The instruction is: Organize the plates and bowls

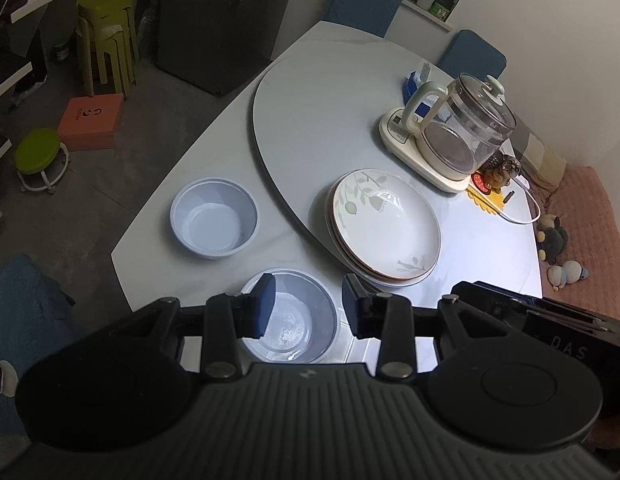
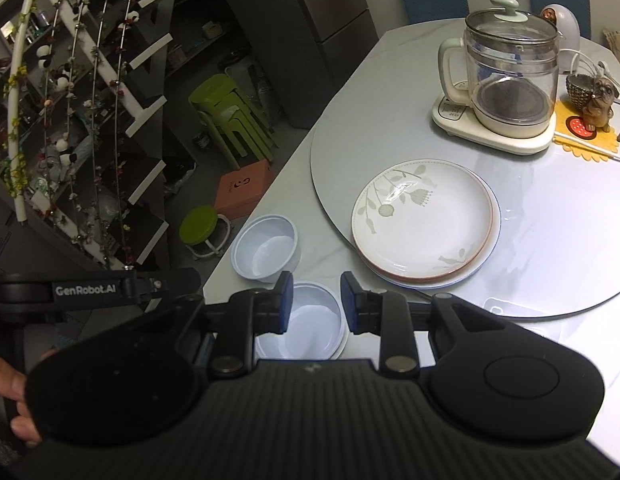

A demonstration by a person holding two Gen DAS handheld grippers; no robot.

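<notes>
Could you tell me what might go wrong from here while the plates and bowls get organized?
1. The pale blue plastic bowl sits close to the grey table edge; a sideways nudge could tip it onto the floor.
2. The stack of white leaf-patterned ceramic plates is staggered, so lifting it by the top plate may let the lower ones slide.
3. The glass kettle and its white cord stand just behind the plates; a wide swing could catch them.

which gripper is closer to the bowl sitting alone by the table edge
Left, likely. The left gripper hovers on the lone bowl's side; the right gripper hangs farther over, above the other bowl.
</notes>
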